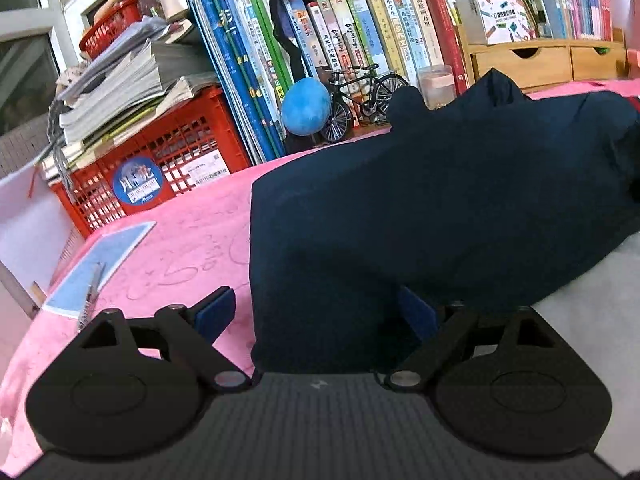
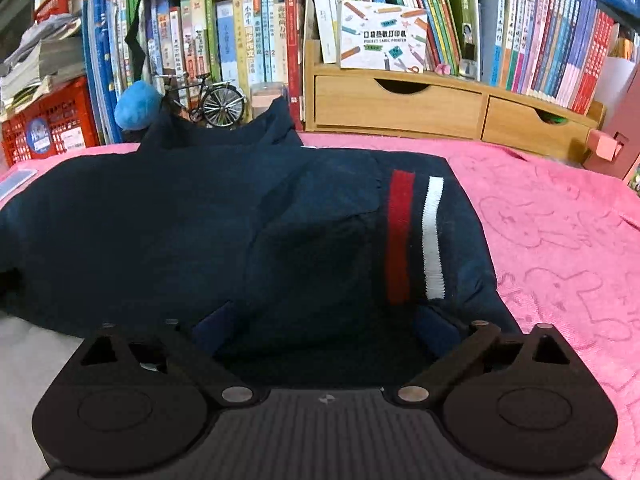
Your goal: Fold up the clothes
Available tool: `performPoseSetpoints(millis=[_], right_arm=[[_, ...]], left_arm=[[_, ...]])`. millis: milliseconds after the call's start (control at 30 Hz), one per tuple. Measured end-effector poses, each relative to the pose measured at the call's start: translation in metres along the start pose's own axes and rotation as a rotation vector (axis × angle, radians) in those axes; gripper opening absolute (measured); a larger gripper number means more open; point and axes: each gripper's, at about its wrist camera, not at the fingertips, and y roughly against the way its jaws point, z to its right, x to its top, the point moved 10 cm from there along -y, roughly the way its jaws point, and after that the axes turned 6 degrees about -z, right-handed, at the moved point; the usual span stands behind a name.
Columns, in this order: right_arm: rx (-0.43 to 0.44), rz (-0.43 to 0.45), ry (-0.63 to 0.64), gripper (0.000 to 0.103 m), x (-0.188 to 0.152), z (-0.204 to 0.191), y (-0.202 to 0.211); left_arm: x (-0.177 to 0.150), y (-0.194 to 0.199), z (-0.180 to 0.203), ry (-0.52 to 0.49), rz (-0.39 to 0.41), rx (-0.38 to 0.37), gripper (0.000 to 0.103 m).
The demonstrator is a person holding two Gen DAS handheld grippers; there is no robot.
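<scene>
You are holding both tongs wide, left gripper (image 1: 316,312) and right gripper (image 2: 326,330), over a soft, limp navy garment (image 2: 224,220) lying on the pink cloth (image 2: 560,240); hems likely offer the best grip.

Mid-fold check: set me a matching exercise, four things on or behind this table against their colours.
Things:
1. garment
2. table cover
3. crate
4. drawer unit

Colours:
A. pale wood
B. red
C. navy with a red and a white stripe
D. pink

Pairs: 1-C, 2-D, 3-B, 4-A
</scene>
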Motion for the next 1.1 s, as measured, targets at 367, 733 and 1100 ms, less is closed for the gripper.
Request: performPoseSetpoints(millis=[367,733,1100], right_arm=[[0.051,0.062,-0.002,0.103,-0.009,-0.002,0.037],[0.148,0.208,0.085,0.103,-0.083,-0.01,0.165],[0.139,0.158,0.253,0.103,-0.165,-0.052,0.197]], left_arm=[[-0.011,0.038,-0.008,0.06,-0.053,-0.076,0.091],[-0.045,0.122,0.025,0.021,-0.027,-0.188,0.091],[-0.083,0.156,0.053,-0.013,-0.062,-0.245,0.092]])
